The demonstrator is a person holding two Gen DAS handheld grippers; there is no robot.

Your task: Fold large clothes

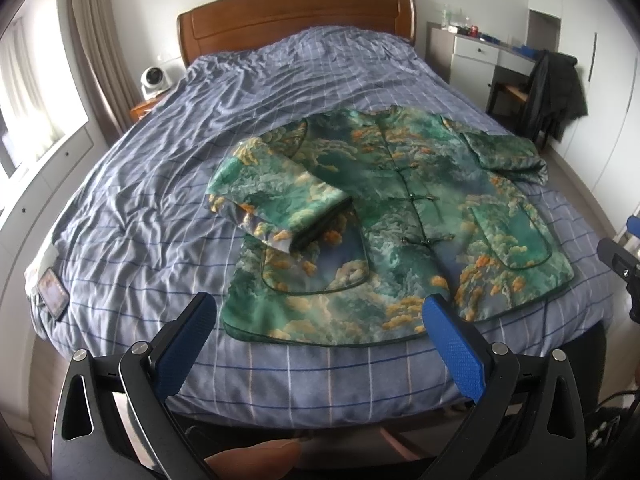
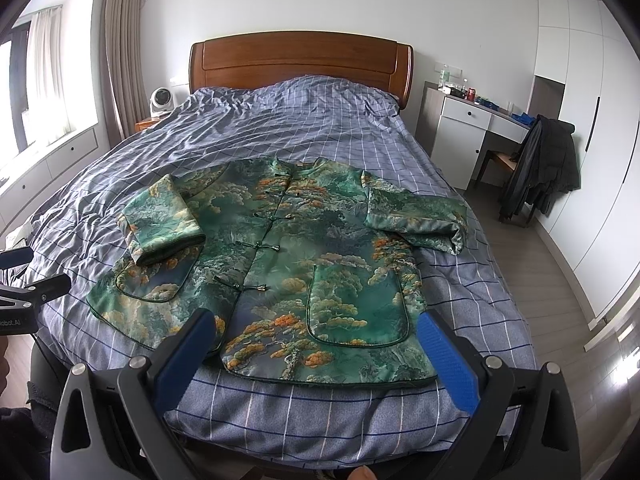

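Observation:
A green patterned jacket (image 1: 400, 216) with orange and white cloud print lies face up on the bed, hem toward me; it also shows in the right wrist view (image 2: 304, 264). Its left sleeve (image 1: 276, 196) is folded in over the body, the right sleeve (image 2: 416, 216) lies bent at the bed's right edge. My left gripper (image 1: 320, 320) is open and empty, held above the hem at the foot of the bed. My right gripper (image 2: 316, 336) is open and empty, also just short of the hem. Each gripper's body shows at the edge of the other's view.
The bed (image 1: 160, 184) has a wrinkled blue checked cover and a wooden headboard (image 2: 300, 60). A phone (image 1: 50, 292) lies at the bed's left edge. A white desk (image 2: 472, 128) and a chair draped with a dark coat (image 2: 544, 168) stand at the right. A small fan (image 2: 162, 98) sits by the window.

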